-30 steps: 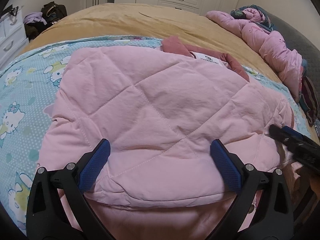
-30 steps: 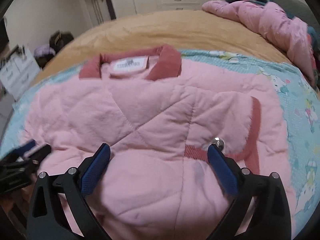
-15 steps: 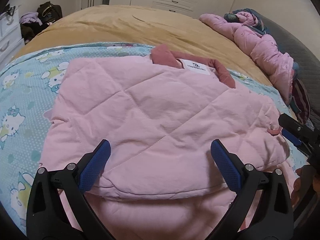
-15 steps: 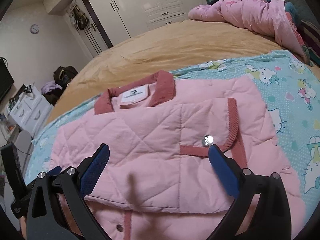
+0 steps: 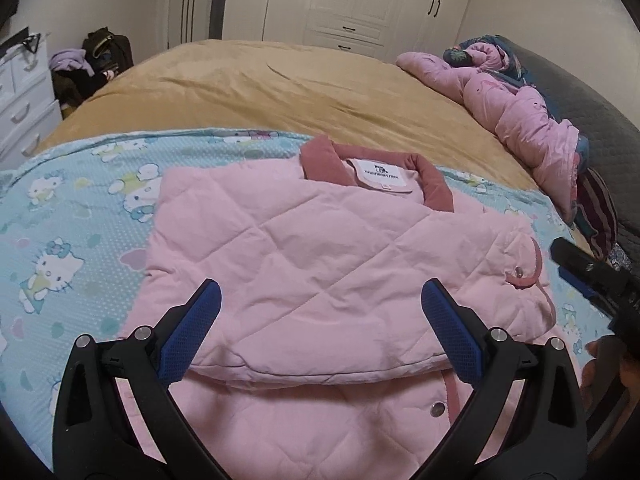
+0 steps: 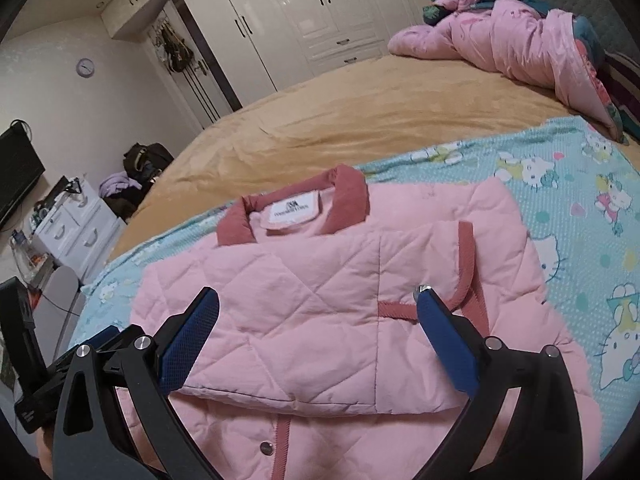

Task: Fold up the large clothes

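the pink quilted jacket (image 5: 320, 264) lay on the kitty-print sheet (image 5: 72, 216), collar (image 5: 434, 186) at 12 o'clock, sleeves folded in. left gripper (image 5: 320, 320) and right gripper (image 6: 318, 330) hovered with jaws wide, holding nothing. judged next: grasp hem at 6 o'clock, fold toward collar.

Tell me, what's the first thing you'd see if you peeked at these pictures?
A puffy pale pink quilted jacket with a dusty-rose collar lies folded on the turquoise cartoon-cat sheet, right in the middle. Both blue-padded grippers, left gripper and right gripper, hover open above it. A crumpled pink duvet is heaped at the far corner of the bed.
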The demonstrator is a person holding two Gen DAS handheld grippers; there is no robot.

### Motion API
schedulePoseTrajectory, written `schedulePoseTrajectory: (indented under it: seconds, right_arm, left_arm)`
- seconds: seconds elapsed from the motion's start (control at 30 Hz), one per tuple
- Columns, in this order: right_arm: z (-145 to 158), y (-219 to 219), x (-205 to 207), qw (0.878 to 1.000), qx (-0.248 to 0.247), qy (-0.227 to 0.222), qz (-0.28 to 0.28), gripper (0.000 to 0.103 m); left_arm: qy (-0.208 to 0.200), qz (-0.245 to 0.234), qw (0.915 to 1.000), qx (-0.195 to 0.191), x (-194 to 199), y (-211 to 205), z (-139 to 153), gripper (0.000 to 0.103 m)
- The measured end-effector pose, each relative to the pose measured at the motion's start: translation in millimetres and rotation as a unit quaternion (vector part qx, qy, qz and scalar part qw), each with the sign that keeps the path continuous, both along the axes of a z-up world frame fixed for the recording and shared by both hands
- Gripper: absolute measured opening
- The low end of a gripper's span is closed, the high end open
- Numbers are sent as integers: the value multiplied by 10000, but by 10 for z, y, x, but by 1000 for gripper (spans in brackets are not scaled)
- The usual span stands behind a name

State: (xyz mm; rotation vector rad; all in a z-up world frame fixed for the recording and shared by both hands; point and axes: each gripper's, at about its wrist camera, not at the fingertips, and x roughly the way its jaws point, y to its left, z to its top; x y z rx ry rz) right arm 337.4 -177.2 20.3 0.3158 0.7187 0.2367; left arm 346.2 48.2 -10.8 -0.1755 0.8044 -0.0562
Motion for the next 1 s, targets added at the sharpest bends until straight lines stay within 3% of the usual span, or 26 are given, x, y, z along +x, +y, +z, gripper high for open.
schedulePoseTrajectory:
  seconds: [0.53,0.7,0.83,1.0]
  right_arm:
    - [603,-206,-521,9948,-211,-950,-302,99]
    - [539,-205,-743,9963,202,-838,-61,99]
    - [604,-208,-895,9970,146,-763,-56,99]
    - [755,-234,-1074,9970,118,-757,-53,99]
  left_arm:
    - [-497,-205,9985,127,-367,-145,490,94]
    - [-625,-215,9978,34,-615,-145,594,94]
    - [-790,-248,9963,-230,-820,-152,696,94]
    - [-715,-277,9965,-344,-1017,-157,724,94]
